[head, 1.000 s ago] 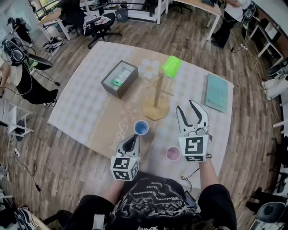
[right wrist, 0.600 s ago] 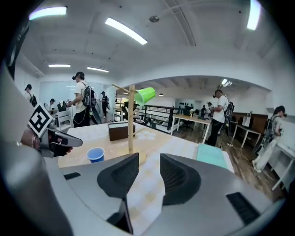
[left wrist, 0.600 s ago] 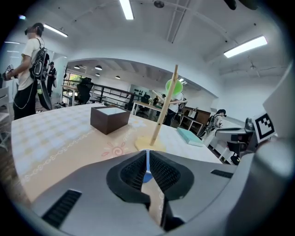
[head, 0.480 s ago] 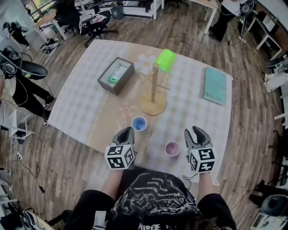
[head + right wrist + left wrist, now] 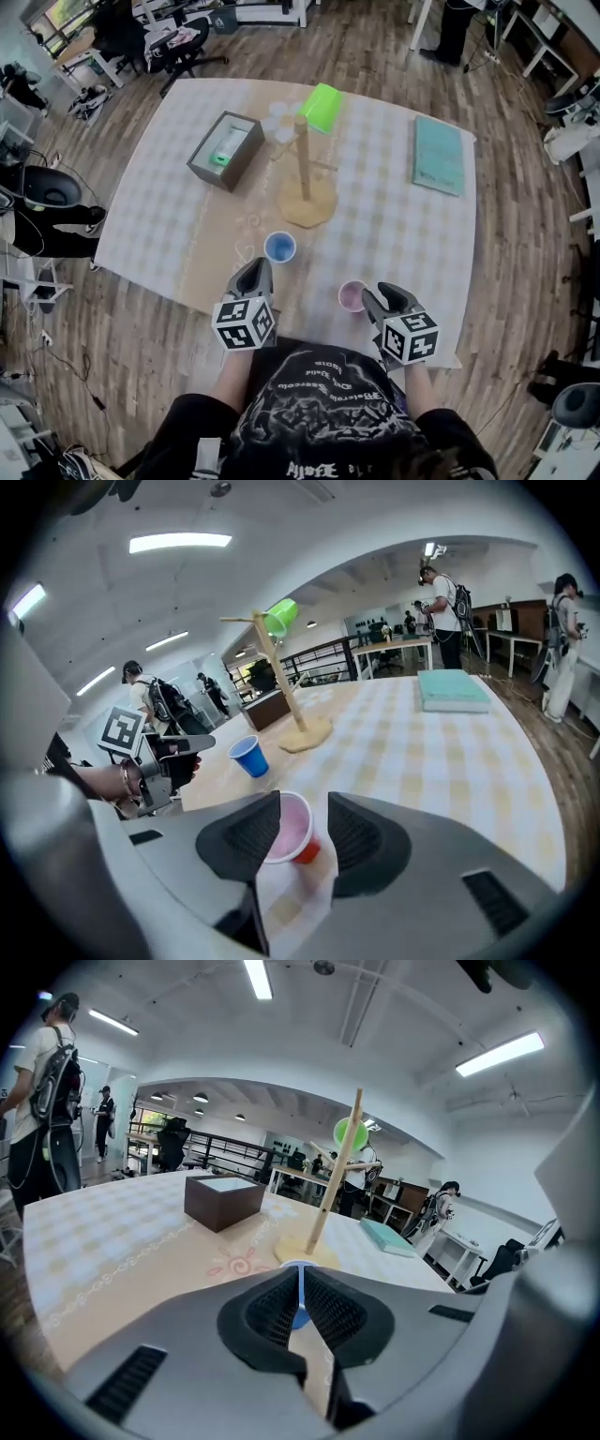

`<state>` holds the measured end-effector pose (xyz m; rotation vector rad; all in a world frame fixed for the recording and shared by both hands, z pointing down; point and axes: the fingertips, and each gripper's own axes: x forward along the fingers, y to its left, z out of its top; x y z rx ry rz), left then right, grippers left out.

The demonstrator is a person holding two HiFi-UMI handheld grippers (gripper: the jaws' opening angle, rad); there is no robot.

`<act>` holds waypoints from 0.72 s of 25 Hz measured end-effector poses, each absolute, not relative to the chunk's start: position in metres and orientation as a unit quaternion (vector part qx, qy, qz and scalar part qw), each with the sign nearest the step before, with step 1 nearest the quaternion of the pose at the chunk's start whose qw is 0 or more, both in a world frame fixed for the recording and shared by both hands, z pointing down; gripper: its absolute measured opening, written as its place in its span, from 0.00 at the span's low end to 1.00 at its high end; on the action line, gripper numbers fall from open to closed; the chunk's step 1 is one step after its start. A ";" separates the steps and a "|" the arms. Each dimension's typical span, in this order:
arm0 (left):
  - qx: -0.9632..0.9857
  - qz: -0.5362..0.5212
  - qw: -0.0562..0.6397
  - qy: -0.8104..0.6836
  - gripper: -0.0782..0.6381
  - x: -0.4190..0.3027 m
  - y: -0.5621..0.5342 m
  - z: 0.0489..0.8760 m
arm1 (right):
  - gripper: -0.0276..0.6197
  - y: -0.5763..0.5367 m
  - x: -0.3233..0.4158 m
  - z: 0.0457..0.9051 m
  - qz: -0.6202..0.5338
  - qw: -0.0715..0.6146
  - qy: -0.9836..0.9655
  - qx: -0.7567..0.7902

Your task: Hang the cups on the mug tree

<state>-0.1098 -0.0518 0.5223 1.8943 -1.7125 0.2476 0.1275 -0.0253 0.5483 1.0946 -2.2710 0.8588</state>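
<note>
Jaws of the right gripper point(image 5: 305, 829) are spread wide, just opened further, with the pink cup point(image 5: 284, 834) set between them on the table point(image 5: 398, 230); left gripper point(image 5: 300, 1283) is closed, empty; green cup point(image 5: 322, 106) is hung on the mug tree point(image 5: 304, 173).

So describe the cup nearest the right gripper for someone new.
From the mug tree on the checked table, come to the near edge. The cup stands ahead of the right gripper, whose empty jaws have just been opening. Red outside, pale pink inside; its neighbours are a blue cup, and a green cup on the tree.
</note>
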 end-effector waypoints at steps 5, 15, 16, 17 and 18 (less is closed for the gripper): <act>0.709 0.095 0.283 -0.639 0.14 -0.108 -0.050 0.525 | 0.30 -0.019 0.127 0.566 0.356 0.246 -0.811 0.395; 0.702 0.099 0.290 -0.643 0.14 -0.112 -0.048 0.530 | 0.19 -0.019 0.129 0.581 0.399 0.244 -0.786 0.404; 0.702 0.099 0.291 -0.642 0.14 -0.111 -0.048 0.530 | 0.18 -0.019 0.129 0.582 0.401 0.245 -0.784 0.404; 0.702 0.099 0.291 -0.642 0.14 -0.111 -0.049 0.531 | 0.15 -0.020 0.129 0.583 0.402 0.245 -0.783 0.405; 0.703 0.099 0.291 -0.641 0.14 -0.110 -0.049 0.531 | 0.13 -0.021 0.128 0.583 0.404 0.245 -0.782 0.406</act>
